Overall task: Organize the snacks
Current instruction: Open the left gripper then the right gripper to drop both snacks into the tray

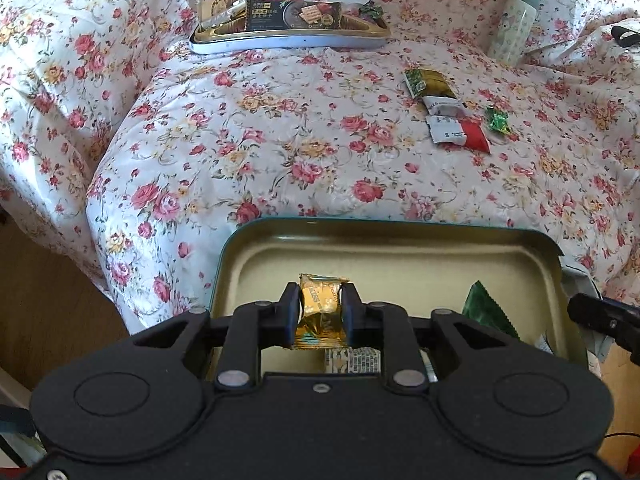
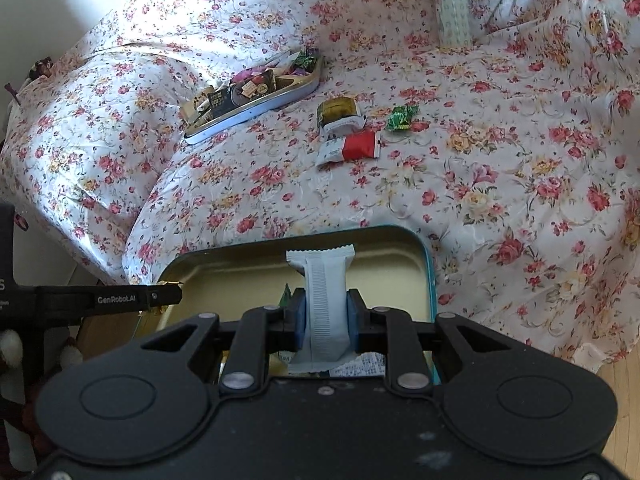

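Left wrist view showed the left tongs (image 1: 320, 312) pinching a gold-wrapped snack (image 1: 320, 312) between their pads, held over the open tin (image 1: 400, 252) with the teal rim and pale gold floor. Inside that tin lay a green packet (image 1: 486, 310) at the right and a printed white wrapper (image 1: 352, 361) just below the tongs, so part of the sorting appeared done. Right wrist view showed the right tongs (image 2: 326, 320) clamped on a white ribbed snack bar (image 2: 322, 300), upright over the same tin (image 2: 424, 264), with one finger of the left tongs (image 2: 160, 296) entering from the left edge. Both snacks were judged about to be set down in the tin, not yet released.

Farther out on the floral bedspread (image 1: 280, 140), four items lay loose: a green-and-gold packet (image 1: 430, 82), a small white packet (image 1: 444, 105) touching it, a red-and-white packet (image 1: 460, 134) just below, and a green twisted candy (image 1: 497, 120) beside these. They were judged to be what was left to collect. A second tray (image 1: 288, 42), well apart at the far side, held assorted snacks, among them a dark box (image 1: 294, 14). A pale green bottle (image 1: 516, 24) stood at the far right.
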